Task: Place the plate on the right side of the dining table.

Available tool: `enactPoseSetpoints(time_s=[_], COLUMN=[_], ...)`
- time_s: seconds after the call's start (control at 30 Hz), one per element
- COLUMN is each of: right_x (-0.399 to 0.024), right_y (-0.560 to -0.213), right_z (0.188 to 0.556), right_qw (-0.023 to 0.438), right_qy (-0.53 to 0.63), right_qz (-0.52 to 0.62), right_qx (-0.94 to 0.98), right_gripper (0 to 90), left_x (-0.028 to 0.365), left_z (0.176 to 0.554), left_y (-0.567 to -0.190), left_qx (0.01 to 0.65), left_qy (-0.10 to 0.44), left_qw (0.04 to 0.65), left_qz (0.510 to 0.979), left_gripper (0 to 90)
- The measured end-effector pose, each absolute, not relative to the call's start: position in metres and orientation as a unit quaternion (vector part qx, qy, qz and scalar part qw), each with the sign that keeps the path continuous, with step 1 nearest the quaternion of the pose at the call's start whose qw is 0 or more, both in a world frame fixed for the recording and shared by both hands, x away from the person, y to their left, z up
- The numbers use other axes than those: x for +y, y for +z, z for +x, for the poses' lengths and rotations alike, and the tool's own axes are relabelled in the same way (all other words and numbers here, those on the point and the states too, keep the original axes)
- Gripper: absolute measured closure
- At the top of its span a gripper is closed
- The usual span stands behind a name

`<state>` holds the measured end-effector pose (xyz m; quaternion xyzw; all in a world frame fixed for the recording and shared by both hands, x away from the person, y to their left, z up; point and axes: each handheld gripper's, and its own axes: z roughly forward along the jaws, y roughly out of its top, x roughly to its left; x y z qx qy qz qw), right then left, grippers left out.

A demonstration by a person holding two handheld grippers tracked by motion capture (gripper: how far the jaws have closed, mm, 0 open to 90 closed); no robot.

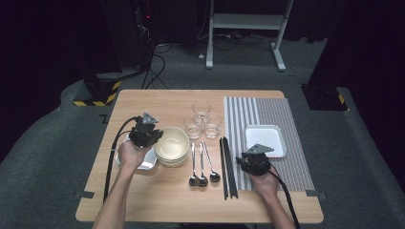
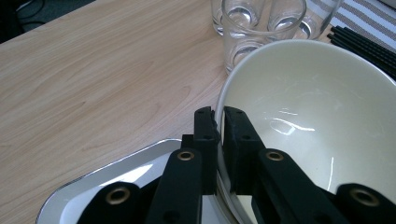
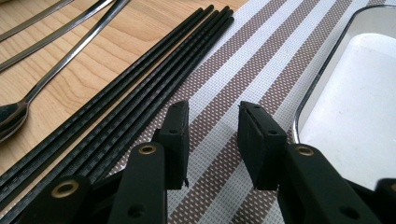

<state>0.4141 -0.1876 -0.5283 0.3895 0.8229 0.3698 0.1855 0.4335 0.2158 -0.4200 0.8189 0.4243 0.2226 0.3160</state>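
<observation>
While the left gripper pinches the rim of the top bowl, lift straight up.
Bowl sits on its stack beside the metal tray, glasses close behind; keep it level. Right gripper waits with jaws partly apart, holding nothing, over the striped mat.

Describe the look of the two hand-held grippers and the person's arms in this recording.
Both are black. The left hand-held gripper and right hand-held gripper each carry a grey three-cornered plate on top and trail a thick black cable toward the person. In the gripper views, the jaws are flat black blocks on arms with brass-coloured rivets. The forearms are bare, with no sleeves visible.
</observation>
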Motion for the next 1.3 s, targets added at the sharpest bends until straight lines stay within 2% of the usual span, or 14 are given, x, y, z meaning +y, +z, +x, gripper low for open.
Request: enactPoseSetpoints(time_s=[0.47, 1.3], right_x=[-0.188, -0.187], right_y=[-0.528, -0.528], right_z=[0.414, 0.414], right_qw=[0.185, 0.183], right_qy=[0.370, 0.371], right_qz=[0.388, 0.382], right_qx=[0.824, 0.826], right_gripper=[63.1, 59.5], left_x=[0.213, 0.213], left_z=[0.428, 0.430], left_y=[-0.409, -0.394], left_qx=[0.423, 0.433], left_qy=[0.228, 0.191], left_qw=[0.338, 0.385], left_qz=[0.809, 0.792], left_gripper=[84.4, 84.3])
